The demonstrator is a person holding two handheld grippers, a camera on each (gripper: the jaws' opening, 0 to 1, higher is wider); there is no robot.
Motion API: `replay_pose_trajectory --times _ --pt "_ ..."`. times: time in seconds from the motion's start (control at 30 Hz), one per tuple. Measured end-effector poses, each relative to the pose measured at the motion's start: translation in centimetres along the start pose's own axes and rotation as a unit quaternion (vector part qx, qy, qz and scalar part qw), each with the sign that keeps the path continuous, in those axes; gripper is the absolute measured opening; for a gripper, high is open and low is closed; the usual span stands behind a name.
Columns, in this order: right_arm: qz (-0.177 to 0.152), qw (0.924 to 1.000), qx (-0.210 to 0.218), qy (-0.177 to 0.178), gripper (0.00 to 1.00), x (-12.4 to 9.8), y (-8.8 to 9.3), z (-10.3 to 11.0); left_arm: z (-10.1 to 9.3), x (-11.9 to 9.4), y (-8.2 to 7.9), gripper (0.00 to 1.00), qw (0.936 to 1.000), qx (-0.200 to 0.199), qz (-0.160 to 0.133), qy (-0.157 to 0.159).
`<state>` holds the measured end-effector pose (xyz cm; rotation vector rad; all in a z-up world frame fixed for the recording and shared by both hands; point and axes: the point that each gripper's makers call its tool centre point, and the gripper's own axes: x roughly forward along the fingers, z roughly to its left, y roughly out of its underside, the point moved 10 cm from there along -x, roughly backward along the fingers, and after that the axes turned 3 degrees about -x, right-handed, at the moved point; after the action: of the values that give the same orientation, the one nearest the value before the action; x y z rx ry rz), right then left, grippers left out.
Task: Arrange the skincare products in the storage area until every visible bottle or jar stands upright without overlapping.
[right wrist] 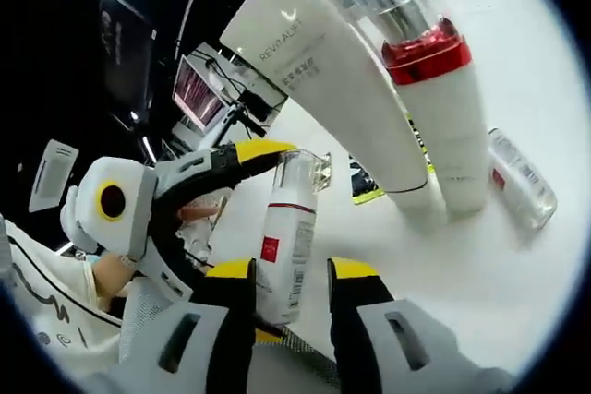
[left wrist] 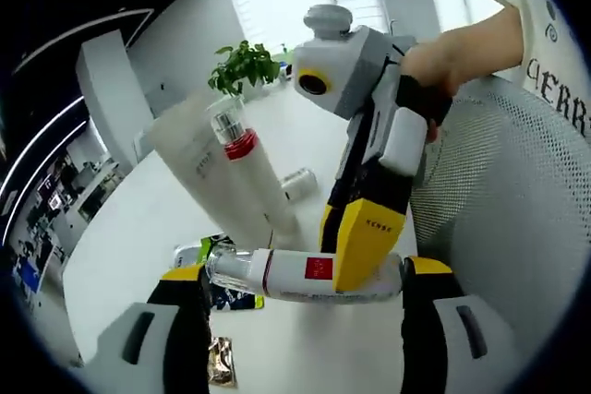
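The small white bottle [left wrist: 305,274] with the clear cap and red square label is held off the white table [left wrist: 120,256], lying across the left gripper view and running up between the jaws in the right gripper view [right wrist: 284,251]. Both grippers appear to have it: the left gripper [left wrist: 300,288] has its jaws closed in on the bottle's two ends, and the right gripper [right wrist: 291,288] has its jaws clamped on the lower body, one on each side. It looks rigid, light and glossy, so it is likely to slip if pinched at the smooth clear cap; the labelled body, near the middle, seems the safer hold. The clear cap could crack or pop under a hard squeeze. Beyond it, a tall white tube [right wrist: 323,71] and a white pump bottle with a red collar [right wrist: 443,108] stand upright just beside each other on the table. Near them another small bottle [right wrist: 522,177] lies on its side, not yet stood up. A potted plant [left wrist: 242,66] stands farther back, and a small foil sachet [left wrist: 222,362] lies near the table edge.
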<state>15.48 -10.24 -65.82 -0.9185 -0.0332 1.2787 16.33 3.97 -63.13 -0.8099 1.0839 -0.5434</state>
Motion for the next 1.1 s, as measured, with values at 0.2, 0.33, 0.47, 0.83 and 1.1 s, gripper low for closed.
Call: replay_pose_trajectory --times 0.2,0.33,0.47,0.83,1.1 --pt "0.001 0.9999 0.003 -0.013 0.29 0.3 -0.2 0.2 -0.5 -0.2 -0.8 0.85 0.9996 0.029 -0.002 -0.008" --pt "-0.007 0.9994 0.016 -0.029 0.25 0.4 -0.4 0.3 -0.9 -0.1 -1.0 0.85 0.9992 0.038 -0.005 -0.006" --pt "-0.006 0.9992 0.024 -0.032 0.24 0.3 -0.4 0.2 -0.9 0.0 -0.9 0.85 0.9983 0.055 -0.009 -0.015" --pt "-0.004 0.9979 0.044 -0.048 0.23 0.3 -0.4 0.4 -0.4 -0.3 -1.2 0.87 0.9979 0.061 -0.022 -0.003" --pt "-0.013 0.9973 0.054 -0.049 0.23 0.0 -0.2 0.2 -0.5 -0.2 -0.8 0.93 0.9993 -0.005 -0.032 0.02"
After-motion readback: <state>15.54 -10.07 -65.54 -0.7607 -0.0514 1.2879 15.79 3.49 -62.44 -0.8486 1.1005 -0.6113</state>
